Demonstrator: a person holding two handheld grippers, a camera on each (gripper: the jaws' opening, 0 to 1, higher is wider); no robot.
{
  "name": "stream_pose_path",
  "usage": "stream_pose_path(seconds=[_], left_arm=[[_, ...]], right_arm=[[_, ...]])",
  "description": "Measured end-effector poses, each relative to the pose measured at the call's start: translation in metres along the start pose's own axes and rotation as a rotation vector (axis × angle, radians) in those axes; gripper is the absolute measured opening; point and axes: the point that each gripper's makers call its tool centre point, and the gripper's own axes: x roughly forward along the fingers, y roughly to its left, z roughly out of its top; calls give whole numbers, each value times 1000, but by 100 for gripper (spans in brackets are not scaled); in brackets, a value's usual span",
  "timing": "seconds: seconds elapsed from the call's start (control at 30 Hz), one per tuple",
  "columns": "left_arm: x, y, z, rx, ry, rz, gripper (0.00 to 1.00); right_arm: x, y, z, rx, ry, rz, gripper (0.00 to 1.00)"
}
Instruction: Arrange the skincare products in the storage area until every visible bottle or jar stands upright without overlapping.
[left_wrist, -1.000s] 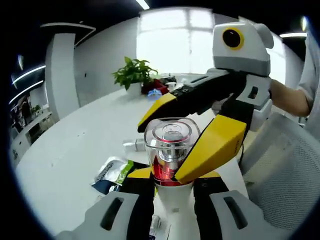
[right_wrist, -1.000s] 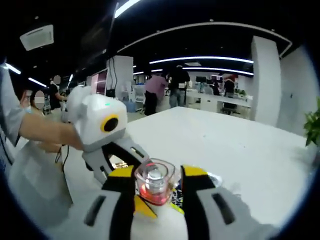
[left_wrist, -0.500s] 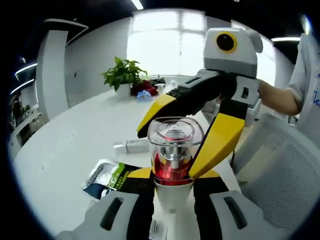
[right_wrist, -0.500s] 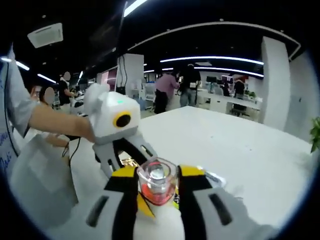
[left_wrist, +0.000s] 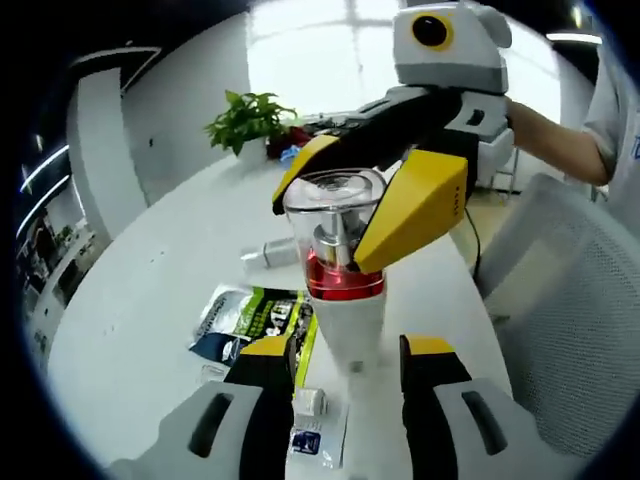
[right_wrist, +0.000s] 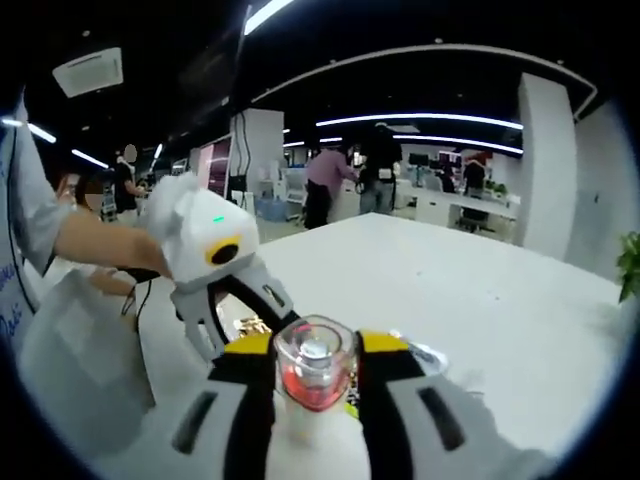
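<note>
Over white table (left_wrist: 150, 300): right hand-held gripper (left_wrist: 365, 205) clamps bottle (left_wrist: 338, 270); left hand-held gripper (left_wrist: 345, 395) spread apart, clear of bottle.

The right gripper (left_wrist: 370, 205) pinches the clear cap of a white bottle (left_wrist: 348, 320) (red band). The left gripper (left_wrist: 350, 400) jaws stand apart beside it.

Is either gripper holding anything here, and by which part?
The right gripper clamps the white pump bottle at its clear cap and red collar. The left gripper stands open around the body, apart from it.
</note>
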Motion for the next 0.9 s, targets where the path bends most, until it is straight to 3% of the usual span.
stream_pose_path(seconds=[0.27,0.4,0.6,0.8,0.9], left_arm=[[-32,9,-6,-51,-2,97,43],[-48,10,-21,-155,50,148,44],[-72,8,-30,-227,45,207,53],[-96,14,-41,-310,66,304,65],[-107,11,-47,-304,96,338,73]], right_arm=[[-2,-3,1,15,1,-22,38],[-5,-2,0,13,19,-23,42],[-12,-1,-12,43,90,-58,55],[-20,-2,-15,76,112,-91,69],[-25,-1,-15,74,116,-102,75]])
